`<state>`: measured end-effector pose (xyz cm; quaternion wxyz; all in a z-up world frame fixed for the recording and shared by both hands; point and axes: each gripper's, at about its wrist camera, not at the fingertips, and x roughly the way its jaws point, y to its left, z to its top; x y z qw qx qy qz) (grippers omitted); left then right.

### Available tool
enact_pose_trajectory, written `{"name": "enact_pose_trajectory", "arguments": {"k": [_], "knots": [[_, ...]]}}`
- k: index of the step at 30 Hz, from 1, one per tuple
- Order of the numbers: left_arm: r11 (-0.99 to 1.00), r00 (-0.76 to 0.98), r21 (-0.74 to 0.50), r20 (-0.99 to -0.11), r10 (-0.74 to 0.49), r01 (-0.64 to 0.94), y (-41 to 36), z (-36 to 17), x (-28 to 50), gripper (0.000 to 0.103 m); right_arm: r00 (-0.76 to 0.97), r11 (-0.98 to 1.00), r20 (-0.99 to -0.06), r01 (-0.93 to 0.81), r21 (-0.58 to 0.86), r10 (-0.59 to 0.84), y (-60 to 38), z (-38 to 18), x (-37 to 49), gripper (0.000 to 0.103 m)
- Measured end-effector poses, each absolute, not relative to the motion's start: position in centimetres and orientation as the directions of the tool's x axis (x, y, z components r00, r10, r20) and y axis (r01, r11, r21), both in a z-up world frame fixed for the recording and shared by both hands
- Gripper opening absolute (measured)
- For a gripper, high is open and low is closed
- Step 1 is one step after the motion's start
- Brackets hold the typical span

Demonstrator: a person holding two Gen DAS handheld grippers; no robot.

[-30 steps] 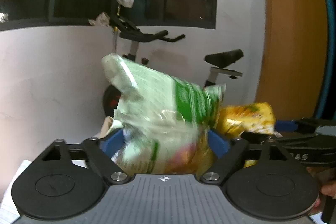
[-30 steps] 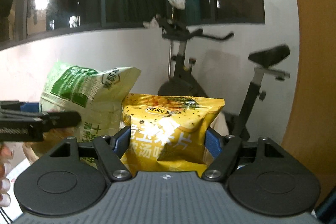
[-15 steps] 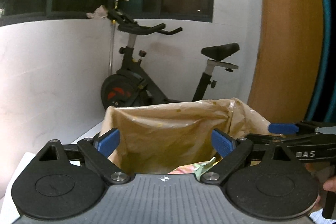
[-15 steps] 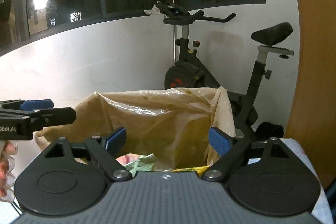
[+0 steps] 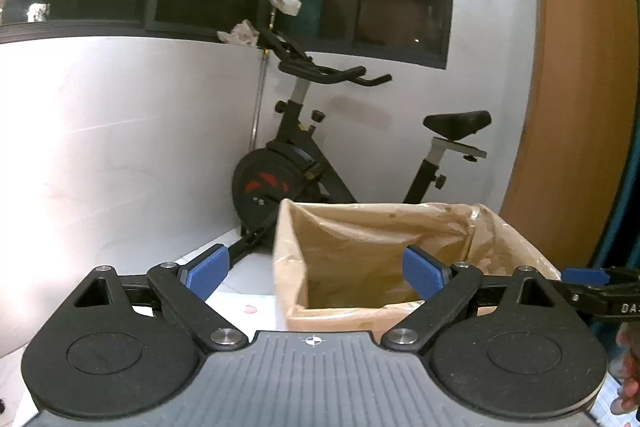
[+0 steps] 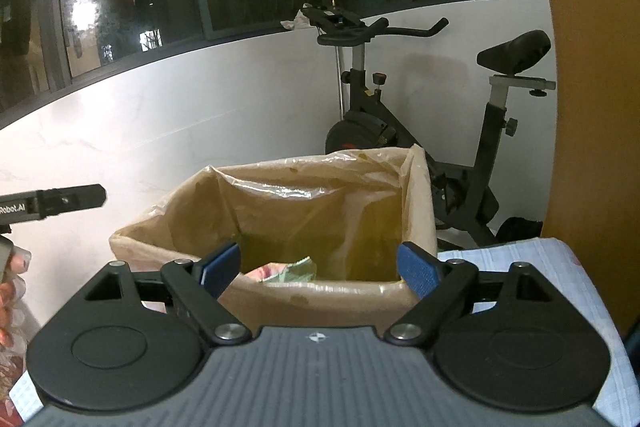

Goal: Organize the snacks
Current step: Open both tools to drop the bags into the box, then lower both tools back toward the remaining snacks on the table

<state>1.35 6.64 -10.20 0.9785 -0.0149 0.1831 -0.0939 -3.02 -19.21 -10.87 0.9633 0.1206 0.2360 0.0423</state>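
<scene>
Both the left tongs (image 5: 314, 271) and right tongs (image 6: 319, 265) gape empty before the plastic-lined cardboard box (image 6: 276, 301), snack packets (image 6: 286, 272) inside at six o'clock; I'd guess fetching more snacks comes next.

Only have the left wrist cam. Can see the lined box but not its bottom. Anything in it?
Observer: Yes. The right wrist view shows snack packaging, green and pink, lying at the bottom of the lined box.
Operator: Right tool holding anything? I only see its tip.
Observer: No. The right tool is open; its jaws have just been opening, and nothing is between the pads.
Operator: What's on the box's right?
Observer: A pale blue cloth lies beside it.
</scene>
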Motion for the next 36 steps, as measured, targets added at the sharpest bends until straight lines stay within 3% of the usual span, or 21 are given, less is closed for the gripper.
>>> {"name": "enact_pose_trajectory", "arguments": {"k": [19,29,36], "knots": [[0.988,0.904,-0.027,-0.399,-0.152,0.154,10.2,-12.2,-4.1,0.094,0.882,0.968,-0.451,-0.017,0.25,0.132,-18.7,-13.2,-8.4,0.088],[0.986,0.875,-0.049,-0.456,-0.164,0.159,10.5,-17.0,-6.7,0.093,0.823,0.969,-0.561,0.056,0.239,0.091,-19.2,-18.3,-11.1,0.084],[0.987,0.839,-0.086,-0.518,-0.163,0.139,10.5,-19.8,-7.3,0.09,0.723,0.977,-0.681,0.043,0.208,0.113,-18.5,-22.9,-14.1,0.07]]}}
